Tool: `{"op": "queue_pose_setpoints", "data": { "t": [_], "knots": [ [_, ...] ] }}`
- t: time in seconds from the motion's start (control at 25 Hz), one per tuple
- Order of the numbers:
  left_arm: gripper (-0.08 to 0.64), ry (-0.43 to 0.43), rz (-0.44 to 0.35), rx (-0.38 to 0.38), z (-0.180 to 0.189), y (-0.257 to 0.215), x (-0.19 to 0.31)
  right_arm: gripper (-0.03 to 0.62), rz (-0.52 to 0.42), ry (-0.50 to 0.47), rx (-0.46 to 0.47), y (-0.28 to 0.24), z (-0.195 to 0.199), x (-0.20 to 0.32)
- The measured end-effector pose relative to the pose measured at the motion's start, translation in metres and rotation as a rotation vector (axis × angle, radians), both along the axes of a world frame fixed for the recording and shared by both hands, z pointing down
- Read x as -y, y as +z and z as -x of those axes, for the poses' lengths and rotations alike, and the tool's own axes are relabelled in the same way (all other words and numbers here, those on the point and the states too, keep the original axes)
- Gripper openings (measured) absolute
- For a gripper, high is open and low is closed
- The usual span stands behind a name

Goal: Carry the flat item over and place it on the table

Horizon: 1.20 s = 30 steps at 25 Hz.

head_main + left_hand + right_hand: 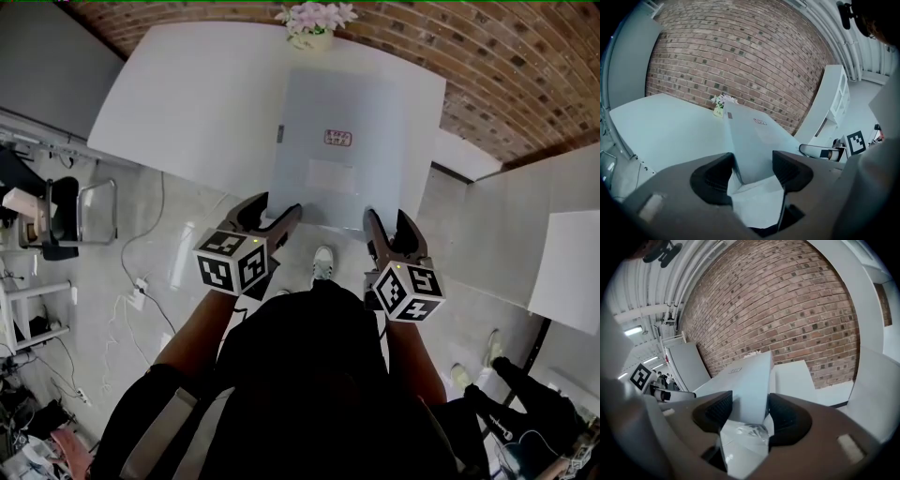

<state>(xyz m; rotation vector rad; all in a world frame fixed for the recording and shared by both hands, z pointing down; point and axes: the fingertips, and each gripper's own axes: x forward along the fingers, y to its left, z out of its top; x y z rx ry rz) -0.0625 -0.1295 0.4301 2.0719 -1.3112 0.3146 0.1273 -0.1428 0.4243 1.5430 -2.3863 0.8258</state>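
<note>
The flat item is a pale grey slab in clear wrap with a small red label. In the head view it lies over the white table, with its near edge past the table's front edge. Whether it rests on the tabletop I cannot tell. My left gripper is shut on its near left corner and my right gripper on its near right corner. The left gripper view shows the flat item running away from the left gripper. In the right gripper view the flat item sits between the jaws of the right gripper.
A pot of pale flowers stands at the table's far edge, just beyond the slab. A brick wall lies behind. A chair and floor cables are at left, white cabinets at right, another person's feet at lower right.
</note>
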Motion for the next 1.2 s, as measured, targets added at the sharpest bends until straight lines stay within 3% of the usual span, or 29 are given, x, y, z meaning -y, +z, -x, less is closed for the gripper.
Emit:
{"op": "queue_pose_setpoints", "data": {
  "t": [0.6,1.2],
  "knots": [
    [0.284,-0.004,0.059,0.024,-0.007,0.026,0.033,0.250,0.074,-0.015,0.008,0.031,-0.007,0.037],
    [0.284,0.071,0.163,0.013,0.024,0.072,0.056,0.250,0.162,0.024,-0.049,0.071,0.027,0.052]
  ]
}}
